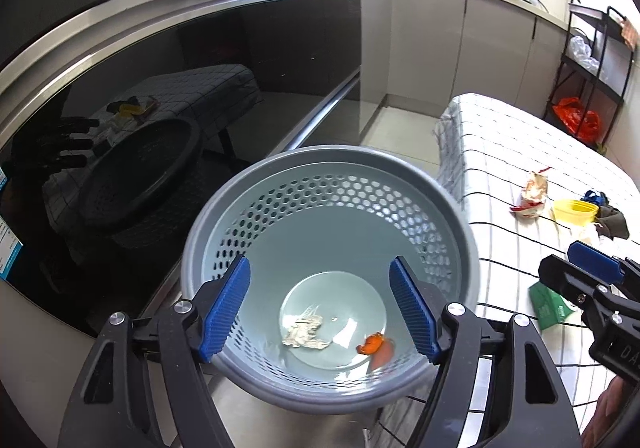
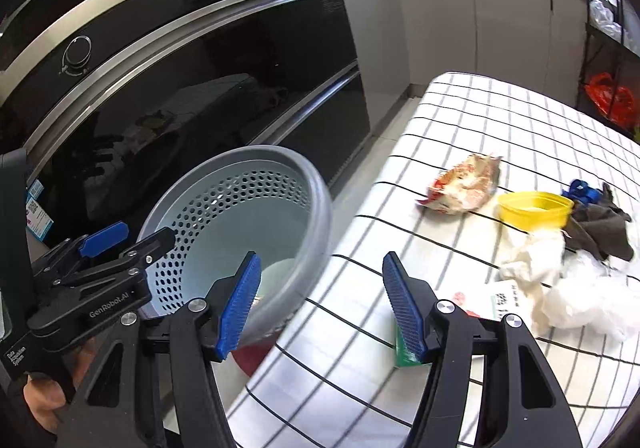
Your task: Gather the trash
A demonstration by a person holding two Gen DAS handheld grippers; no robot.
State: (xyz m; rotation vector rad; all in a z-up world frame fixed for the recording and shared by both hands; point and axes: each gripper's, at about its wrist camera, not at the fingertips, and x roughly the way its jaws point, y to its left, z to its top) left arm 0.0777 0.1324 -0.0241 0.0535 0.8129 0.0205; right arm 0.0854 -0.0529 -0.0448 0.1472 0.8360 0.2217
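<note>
A grey perforated waste bin (image 1: 400,184) stands on the floor beside the table, with a crumpled paper scrap (image 1: 306,334) and an orange scrap (image 1: 374,344) at its bottom. My left gripper (image 1: 320,308) hangs open over the bin's mouth, nothing between its blue pads. My right gripper (image 2: 320,308) is open over the table's near edge, also empty; a green carton (image 2: 404,356) lies under its right finger. On the checked cloth lie a crumpled snack wrapper (image 2: 464,184), a yellow cup (image 2: 534,210), white tissue (image 2: 536,260), a white plastic bag (image 2: 592,296) and a dark rag (image 2: 600,228).
A black glass oven front (image 1: 200,68) rises just behind the bin. The table with the checked cloth (image 2: 440,120) fills the right side. A black rack holding an orange bag (image 1: 578,118) stands at the far right, past grey cabinets (image 1: 432,40).
</note>
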